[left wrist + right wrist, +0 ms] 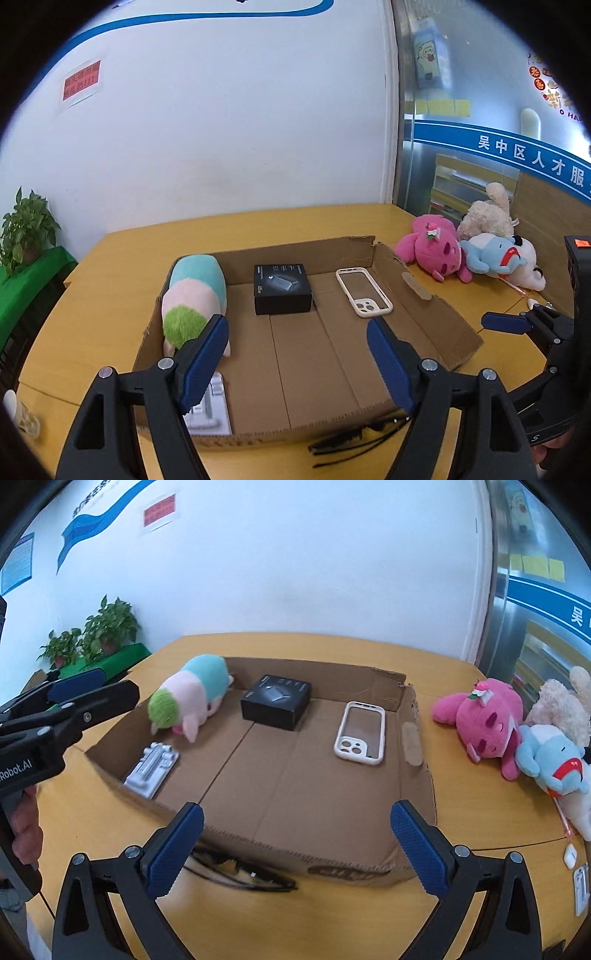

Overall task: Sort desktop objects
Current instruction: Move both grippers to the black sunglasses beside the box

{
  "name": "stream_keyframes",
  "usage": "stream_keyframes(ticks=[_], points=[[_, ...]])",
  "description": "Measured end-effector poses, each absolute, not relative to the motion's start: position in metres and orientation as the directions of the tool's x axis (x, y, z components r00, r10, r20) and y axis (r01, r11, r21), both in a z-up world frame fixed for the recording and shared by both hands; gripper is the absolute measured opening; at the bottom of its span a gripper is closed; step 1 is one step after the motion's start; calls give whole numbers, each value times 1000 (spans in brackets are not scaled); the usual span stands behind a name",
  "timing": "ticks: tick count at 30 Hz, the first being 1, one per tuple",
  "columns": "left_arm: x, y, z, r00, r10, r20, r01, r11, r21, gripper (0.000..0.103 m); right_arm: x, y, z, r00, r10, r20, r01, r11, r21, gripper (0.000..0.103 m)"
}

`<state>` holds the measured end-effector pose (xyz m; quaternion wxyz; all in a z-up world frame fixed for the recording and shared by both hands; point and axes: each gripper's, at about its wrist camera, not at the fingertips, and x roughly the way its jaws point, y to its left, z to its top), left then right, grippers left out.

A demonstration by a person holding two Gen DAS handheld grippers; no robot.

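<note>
A shallow cardboard box (332, 812) with torn flaps is sitting mid-table (480, 867). A pastel plush (192, 694) is lying along its left wall, a black carton (275, 701) by the far wall, a white phone case (360, 733) toward the right wall. Black glasses (240, 875) are resting against the near wall. Left gripper (297, 363) and right gripper (297, 849) are both hanging apart, holding nothing.

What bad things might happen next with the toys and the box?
1. The black glasses lie on the table right against the cardboard box's near wall, under the open right gripper; lowering it carelessly might squash them.
2. The plush toys sit piled near the table's edge; grabbing one may tumble the others off.
3. The open left gripper hovers close by, so the two might collide.
</note>
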<state>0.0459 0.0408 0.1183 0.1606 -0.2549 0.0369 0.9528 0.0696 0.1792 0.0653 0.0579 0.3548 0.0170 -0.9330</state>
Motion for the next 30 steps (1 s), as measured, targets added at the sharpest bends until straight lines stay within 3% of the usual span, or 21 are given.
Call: stream_keyframes(ticks=[7, 12, 17, 30], points=[[63, 31, 97, -791, 291, -539, -330, -943, -25, 77, 95, 170, 53, -707, -191, -681, 224, -974, 41, 103], [79, 19, 60, -733, 298, -612, -328, -942, -66, 77, 101, 182, 6, -589, -323, -741, 301, -938, 170, 103], [89, 7, 19, -657, 304, -690, -295, -946, -135, 77, 90, 190, -32, -528, -356, -771, 317, -925, 210, 103], [92, -20, -4, -627, 290, -723, -229, -956, -185, 77, 72, 155, -53, -413, -470, -780, 494, -835, 242, 103]])
